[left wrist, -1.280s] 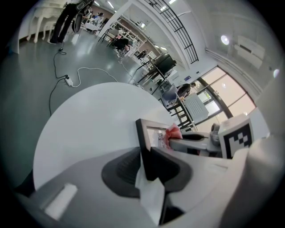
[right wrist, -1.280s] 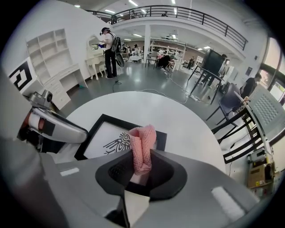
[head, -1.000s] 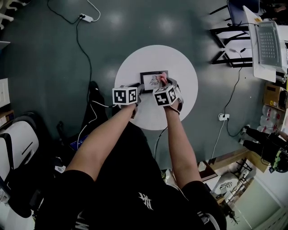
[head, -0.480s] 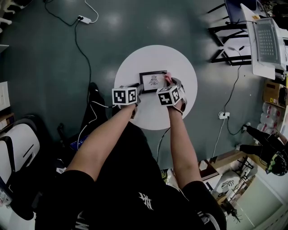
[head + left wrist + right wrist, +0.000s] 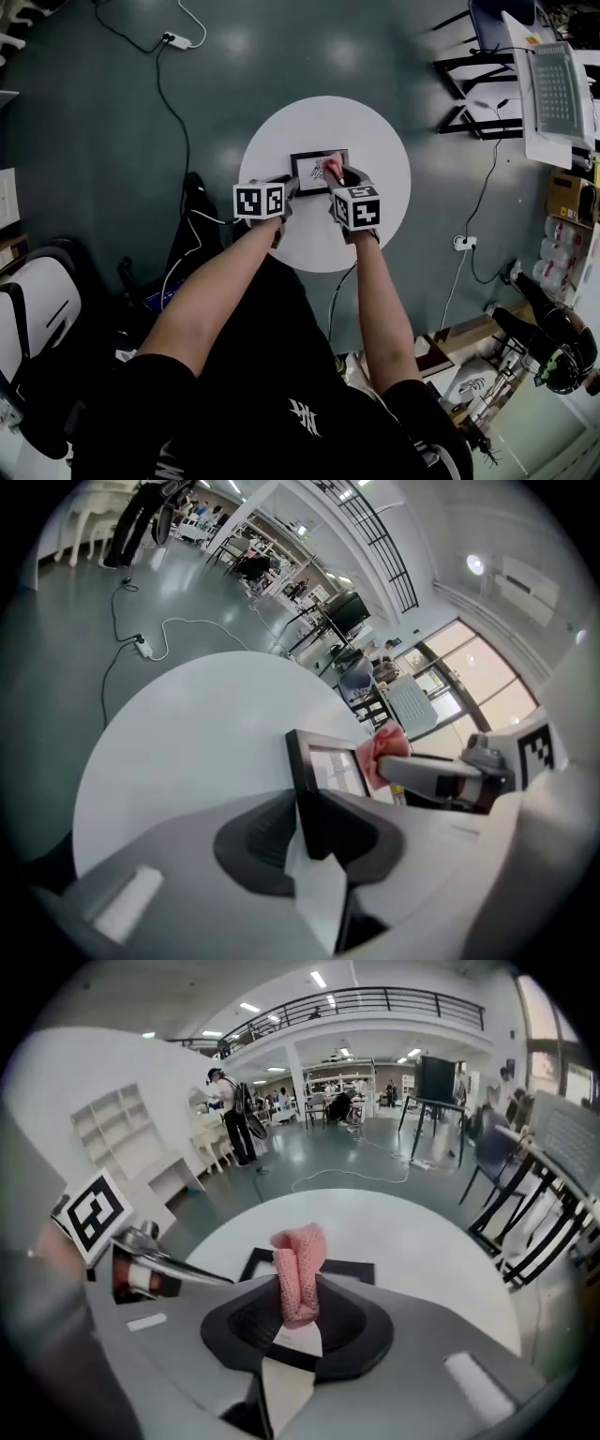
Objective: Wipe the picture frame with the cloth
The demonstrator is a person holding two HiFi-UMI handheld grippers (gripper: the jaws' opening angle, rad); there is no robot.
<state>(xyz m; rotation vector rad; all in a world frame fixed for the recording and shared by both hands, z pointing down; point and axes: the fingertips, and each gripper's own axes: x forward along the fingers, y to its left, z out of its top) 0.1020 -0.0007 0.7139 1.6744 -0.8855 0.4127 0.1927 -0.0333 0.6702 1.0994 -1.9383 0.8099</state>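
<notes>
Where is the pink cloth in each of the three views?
Head view: pink cloth at centre, on the picture frame.
Left gripper view: right of centre, over the frame's right side.
Right gripper view: dead centre, held by the right gripper.
Shared landmark: the black picture frame on the round white table.

The right gripper [image 5: 298, 1321] has its jaws clamped on a bunched pink mesh cloth [image 5: 298, 1269], which stands up between them. Just behind the cloth a black picture frame [image 5: 352, 1269] lies flat on the round white table [image 5: 412, 1237]. The left gripper [image 5: 187, 1272] reaches in from the left to the frame's edge.
</notes>
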